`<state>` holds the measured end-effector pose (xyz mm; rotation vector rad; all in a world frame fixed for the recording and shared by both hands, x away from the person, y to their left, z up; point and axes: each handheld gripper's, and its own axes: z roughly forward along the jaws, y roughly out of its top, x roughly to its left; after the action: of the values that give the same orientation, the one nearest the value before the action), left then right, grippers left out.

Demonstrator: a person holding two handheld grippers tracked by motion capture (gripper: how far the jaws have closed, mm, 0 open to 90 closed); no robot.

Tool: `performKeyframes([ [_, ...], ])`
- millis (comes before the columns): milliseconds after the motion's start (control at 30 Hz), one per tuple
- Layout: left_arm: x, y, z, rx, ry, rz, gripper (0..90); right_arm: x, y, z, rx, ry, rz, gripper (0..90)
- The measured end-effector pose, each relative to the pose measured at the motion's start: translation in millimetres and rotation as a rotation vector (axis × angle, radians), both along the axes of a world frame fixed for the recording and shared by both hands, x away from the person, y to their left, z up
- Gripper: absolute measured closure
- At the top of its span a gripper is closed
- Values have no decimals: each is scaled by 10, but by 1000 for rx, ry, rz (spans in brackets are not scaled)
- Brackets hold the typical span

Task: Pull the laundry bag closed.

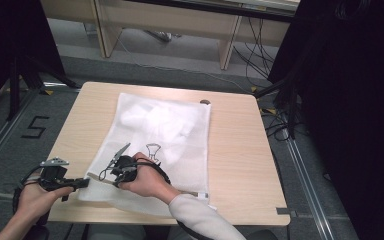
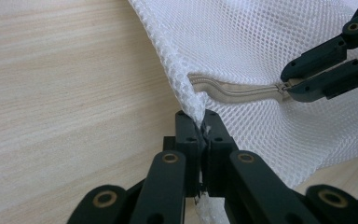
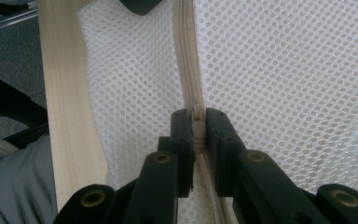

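I had the white mesh laundry bag [image 1: 162,135] lying flat on the pale wooden table [image 1: 235,150], w/ something white & lumpy inside toward its far end. The cream zipper [image 2: 235,89] ran along the bag's near edge, closest to me.

My left claw [image 2: 203,128] was clamped tight on the bag's corner just past the zipper's end, mesh bunched between the jaws. In the high view that claw [image 1: 82,183] sat at the bag's near-left corner, by the table edge. My right claw [image 3: 198,126] was closed on the zipper pull, jaws pinched from both sides w/ the zipper tape running straight away from them. From the left gripper view the right claw [image 2: 326,70] sat a short way along the zipper from the held corner, so I judged the slider was near the zipper's left end. Whether I was opening or closing it, I couldn't tell.

To do this well, I reckoned: keep the left claw anchored & pulling slightly away so the tape stayed taut, run the right claw dead along the zipper line, low to the bag, no twisting. Main risks were loose mesh snagging in the slider, or the small pull slipping out of the jaws if I yanked at an angle.
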<state>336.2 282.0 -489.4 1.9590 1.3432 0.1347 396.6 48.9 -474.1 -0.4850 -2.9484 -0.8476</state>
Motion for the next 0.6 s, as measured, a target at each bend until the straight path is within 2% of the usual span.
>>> performKeyframes([
  [600, 2, 10, -4, 9, 2, -3, 868, 6, -68, -6, -11, 5, -5, 826],
])
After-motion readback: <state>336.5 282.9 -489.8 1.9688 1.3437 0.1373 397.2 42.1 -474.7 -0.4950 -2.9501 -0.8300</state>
